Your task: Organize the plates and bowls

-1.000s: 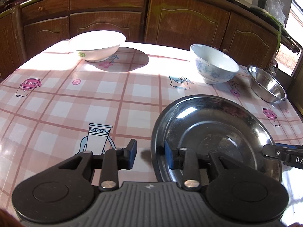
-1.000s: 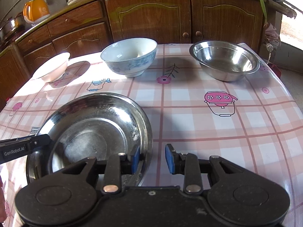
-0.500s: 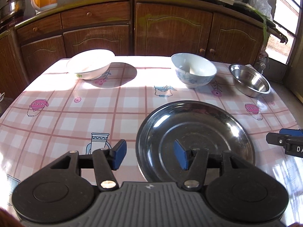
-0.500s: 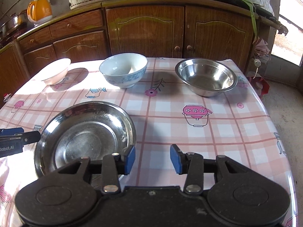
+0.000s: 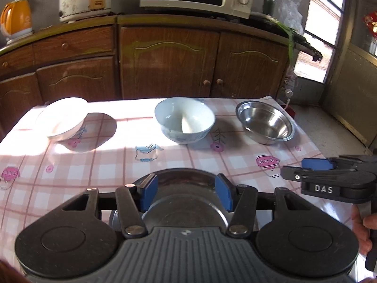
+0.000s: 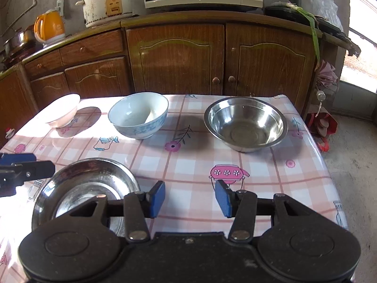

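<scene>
I see polished metal on the steel plate (image 6: 87, 184) and steel bowl (image 6: 245, 123); glazed ceramic on the blue-patterned bowl (image 6: 139, 115) and white bowl (image 6: 62, 112). Glossy plastic tablecloth (image 6: 193, 160). Varnished wood cabinets (image 6: 176, 56).

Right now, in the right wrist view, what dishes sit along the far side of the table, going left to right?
White bowl → blue-patterned bowl → steel bowl. The steel plate lies nearer the camera, not in that row.
</scene>
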`<state>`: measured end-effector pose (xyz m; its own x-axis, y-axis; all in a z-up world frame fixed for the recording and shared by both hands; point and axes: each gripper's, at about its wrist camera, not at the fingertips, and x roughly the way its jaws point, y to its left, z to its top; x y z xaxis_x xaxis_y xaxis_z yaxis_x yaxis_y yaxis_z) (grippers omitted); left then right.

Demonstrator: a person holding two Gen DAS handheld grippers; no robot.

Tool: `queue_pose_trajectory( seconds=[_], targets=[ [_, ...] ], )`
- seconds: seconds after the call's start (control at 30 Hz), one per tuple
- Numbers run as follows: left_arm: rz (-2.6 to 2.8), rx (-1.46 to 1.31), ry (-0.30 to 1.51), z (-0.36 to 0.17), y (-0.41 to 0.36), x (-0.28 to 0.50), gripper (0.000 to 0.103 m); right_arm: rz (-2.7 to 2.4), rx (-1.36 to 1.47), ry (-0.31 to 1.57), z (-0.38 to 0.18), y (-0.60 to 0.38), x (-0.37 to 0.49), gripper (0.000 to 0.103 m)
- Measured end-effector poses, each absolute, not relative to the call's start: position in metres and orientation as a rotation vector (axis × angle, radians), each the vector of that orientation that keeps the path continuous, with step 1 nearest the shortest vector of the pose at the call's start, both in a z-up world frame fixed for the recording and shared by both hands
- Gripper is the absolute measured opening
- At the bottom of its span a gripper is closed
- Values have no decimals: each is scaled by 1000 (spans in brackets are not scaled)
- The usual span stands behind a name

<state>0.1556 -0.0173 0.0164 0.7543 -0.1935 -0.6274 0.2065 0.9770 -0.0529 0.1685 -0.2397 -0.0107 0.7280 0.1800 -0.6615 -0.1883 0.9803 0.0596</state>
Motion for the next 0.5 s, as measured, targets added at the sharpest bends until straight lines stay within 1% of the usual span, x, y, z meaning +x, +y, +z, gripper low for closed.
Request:
queue_pose_trajectory(
  seconds=[0.03, 0.1, 0.17, 0.23, 0.3, 0.4, 0.5],
  targets=[
    [-221, 40, 664, 25, -21, 157, 51, 203, -40, 736, -4, -238, 173, 58],
    [-215, 34, 627, 38, -23, 160, 54, 207, -34, 732, 12, -238, 171, 58],
    [-206, -9, 645, 43, -23, 163, 55, 194, 39, 723, 24, -239, 164, 58],
    [-218, -40, 645, 42, -22, 159, 55, 175, 79, 714, 26, -237, 156, 59],
    [-214, 0, 606, 36, -25, 150, 55, 159, 93, 698, 22, -234, 149, 61],
    [-176, -11, 566, 28, -20, 139, 55, 155, 77, 627, 19, -240, 133, 61],
    [-168, -100, 658, 28, -14, 134, 56, 68, 144, 646, 23, -262, 116, 61]
  ],
)
